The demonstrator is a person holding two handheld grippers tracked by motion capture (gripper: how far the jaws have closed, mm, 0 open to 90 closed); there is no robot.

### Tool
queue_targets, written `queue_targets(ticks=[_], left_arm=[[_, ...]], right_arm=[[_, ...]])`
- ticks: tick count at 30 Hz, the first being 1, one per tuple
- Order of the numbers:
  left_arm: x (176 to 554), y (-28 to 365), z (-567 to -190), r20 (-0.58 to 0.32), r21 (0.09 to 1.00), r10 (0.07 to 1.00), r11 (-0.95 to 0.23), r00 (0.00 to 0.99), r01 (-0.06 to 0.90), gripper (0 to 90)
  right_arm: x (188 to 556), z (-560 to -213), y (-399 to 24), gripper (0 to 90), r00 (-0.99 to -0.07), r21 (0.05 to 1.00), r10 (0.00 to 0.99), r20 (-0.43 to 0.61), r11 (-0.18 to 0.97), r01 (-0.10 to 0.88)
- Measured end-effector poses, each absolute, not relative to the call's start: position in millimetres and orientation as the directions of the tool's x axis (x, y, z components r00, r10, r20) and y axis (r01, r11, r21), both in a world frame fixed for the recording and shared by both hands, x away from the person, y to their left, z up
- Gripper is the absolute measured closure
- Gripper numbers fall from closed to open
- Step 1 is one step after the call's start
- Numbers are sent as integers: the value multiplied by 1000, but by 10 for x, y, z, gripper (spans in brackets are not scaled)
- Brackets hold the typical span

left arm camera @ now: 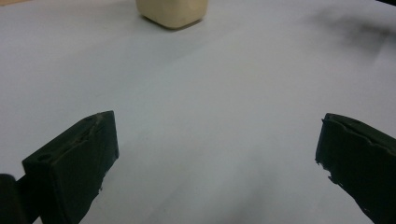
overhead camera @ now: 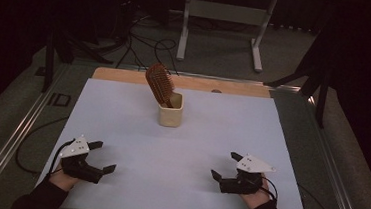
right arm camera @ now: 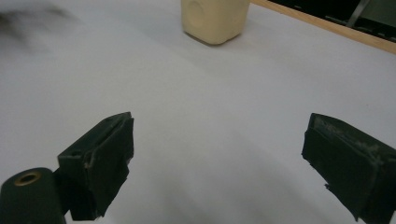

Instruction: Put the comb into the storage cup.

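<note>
Both grippers parked low at the near edge of the white sheet (overhead camera: 136,130), well apart from each other and from the work. Left gripper (overhead camera: 103,156) at the near left corner, held in a hand (overhead camera: 61,179), jaws spread wide, nothing between them; bare sheet in the gap in the left gripper view (left arm camera: 217,154). Right gripper (overhead camera: 225,166) at the near right, held in the other hand (overhead camera: 254,195), jaws likewise wide and empty; same bare sheet in the gap in the right gripper view (right arm camera: 217,154). Grey three-cornered plate on top of each. Brown hairbrush (overhead camera: 159,84) standing handle-down in a small cream cup (overhead camera: 170,114), head tilted up and toward the far left, bristles facing right. Cup upright on the sheet, centred left-to-right, toward the far side, short of the wooden table edge (overhead camera: 125,75). Cup base also visible at the top of the left gripper view (left arm camera: 172,13) and the right gripper view (right arm camera: 215,21), far ahead of the jaws in both. No contact between either gripper and cup or brush. Dark sleeves at the bottom of the high view. Beyond the table: cables on the floor (overhead camera: 145,43) and a white stand frame (overhead camera: 226,12). Dim lighting, surroundings mostly dark.
</note>
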State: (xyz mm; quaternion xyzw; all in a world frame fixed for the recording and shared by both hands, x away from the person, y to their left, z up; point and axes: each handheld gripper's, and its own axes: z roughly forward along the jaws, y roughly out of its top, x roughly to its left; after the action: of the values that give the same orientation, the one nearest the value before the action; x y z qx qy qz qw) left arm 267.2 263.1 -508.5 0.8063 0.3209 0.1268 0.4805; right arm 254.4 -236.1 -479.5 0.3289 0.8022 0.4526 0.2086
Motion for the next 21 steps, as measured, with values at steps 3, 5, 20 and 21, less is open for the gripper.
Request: queue_targets(ticks=[3,5,20,21], left_arm=[[2657,2625,-5091,-100,857,639,-334,762,392,0],[2646,2623,-5092,-96,861,640,-332,763,386,0],[2626,2645,-5070,-109,875,638,-301,762,378,0],[2626,2645,-5071,-110,876,637,-300,763,378,0]], right_arm=[[2544,-4803,-2360,90,-698,862,715,-37,376,340],[2542,-4805,-2358,90,-697,861,716,-35,376,343],[2554,-4816,-2353,90,-700,861,714,-29,374,346],[2553,-4816,-2351,90,-698,859,715,-29,375,348]])
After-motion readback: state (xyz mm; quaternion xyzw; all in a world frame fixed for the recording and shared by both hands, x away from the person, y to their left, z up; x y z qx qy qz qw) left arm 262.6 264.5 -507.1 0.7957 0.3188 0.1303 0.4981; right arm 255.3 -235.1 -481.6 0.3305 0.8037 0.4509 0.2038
